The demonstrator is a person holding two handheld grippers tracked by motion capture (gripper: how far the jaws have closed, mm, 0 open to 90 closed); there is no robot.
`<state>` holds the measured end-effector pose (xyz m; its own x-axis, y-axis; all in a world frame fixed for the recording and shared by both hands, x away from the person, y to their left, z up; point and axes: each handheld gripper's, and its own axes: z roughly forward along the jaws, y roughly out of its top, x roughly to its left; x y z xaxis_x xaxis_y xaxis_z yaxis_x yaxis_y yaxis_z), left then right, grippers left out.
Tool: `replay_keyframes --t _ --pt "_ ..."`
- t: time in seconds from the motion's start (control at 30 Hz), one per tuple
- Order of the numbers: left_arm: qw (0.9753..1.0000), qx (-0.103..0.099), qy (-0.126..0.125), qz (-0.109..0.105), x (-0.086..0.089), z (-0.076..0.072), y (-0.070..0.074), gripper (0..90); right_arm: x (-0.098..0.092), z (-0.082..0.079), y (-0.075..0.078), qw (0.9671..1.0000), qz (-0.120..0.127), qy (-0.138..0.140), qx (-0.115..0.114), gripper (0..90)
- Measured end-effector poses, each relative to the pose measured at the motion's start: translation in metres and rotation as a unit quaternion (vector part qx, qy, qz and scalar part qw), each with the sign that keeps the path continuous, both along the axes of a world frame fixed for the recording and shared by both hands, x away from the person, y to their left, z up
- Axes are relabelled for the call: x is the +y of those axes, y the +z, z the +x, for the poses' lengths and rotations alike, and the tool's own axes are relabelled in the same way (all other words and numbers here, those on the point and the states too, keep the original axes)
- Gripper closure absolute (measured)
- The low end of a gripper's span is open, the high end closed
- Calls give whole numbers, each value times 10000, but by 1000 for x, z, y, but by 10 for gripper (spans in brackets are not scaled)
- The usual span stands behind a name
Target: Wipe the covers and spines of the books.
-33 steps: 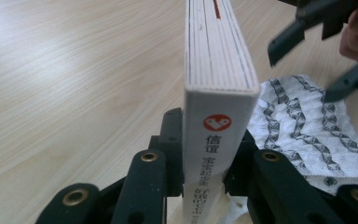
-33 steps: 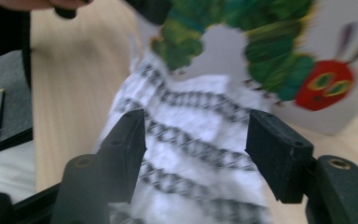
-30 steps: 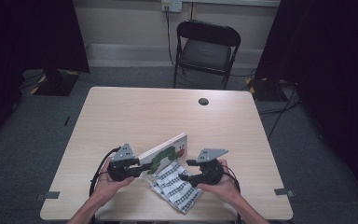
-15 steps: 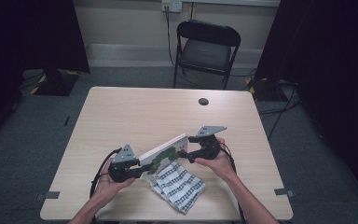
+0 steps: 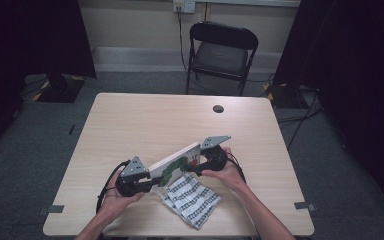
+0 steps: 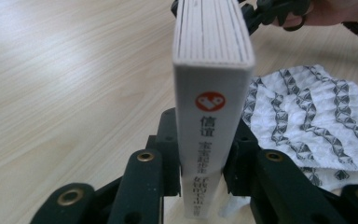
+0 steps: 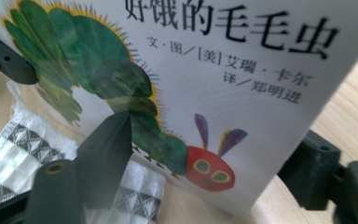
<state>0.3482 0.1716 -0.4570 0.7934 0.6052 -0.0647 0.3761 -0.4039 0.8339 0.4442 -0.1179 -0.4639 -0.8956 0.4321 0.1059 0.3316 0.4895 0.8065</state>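
Since a second ago the right gripper (image 5: 196, 167) has lifted off the patterned cloth (image 5: 190, 198) and gone up and away from the person to the far end of the board book (image 5: 174, 164); book now raised off the cloth, left side barely shifted. Both forearms come in from the near table edge, angled inward. Left hand (image 5: 114, 197) sits low near the front edge, wrapped under the left gripper (image 5: 152, 183), which points right and slightly away along the table (image 5: 130, 120). Left gripper's jaws are clamped on the book's spine end, one jaw on each cover, spine with red logo standing upright between them in the left gripper view (image 6: 205, 135). Right hand (image 5: 223, 170) is further out, wrist bent, gripper pointing left toward the book's other end. In the right gripper view the cover with the green caterpillar (image 7: 135, 116) stands between the jaws, one jaw in front of the cover, the other behind its edge; whether they actually press the book, cannot tell. Book spans between the two grippers, on edge, tilted, far end higher, above the cloth. Cloth lies crumpled flat on the table just below and right of the book, near the front edge.
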Motion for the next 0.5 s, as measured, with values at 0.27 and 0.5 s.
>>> replay_keyframes --t 0.27,0.5 --pt "9997 132 224 -4 2 3 2 692 -6 -5 4 9997 -114 -29 -236 380" --pt "9998 21 159 149 -9 13 11 664 -18 -12 18 9987 -118 -220 -446 421"
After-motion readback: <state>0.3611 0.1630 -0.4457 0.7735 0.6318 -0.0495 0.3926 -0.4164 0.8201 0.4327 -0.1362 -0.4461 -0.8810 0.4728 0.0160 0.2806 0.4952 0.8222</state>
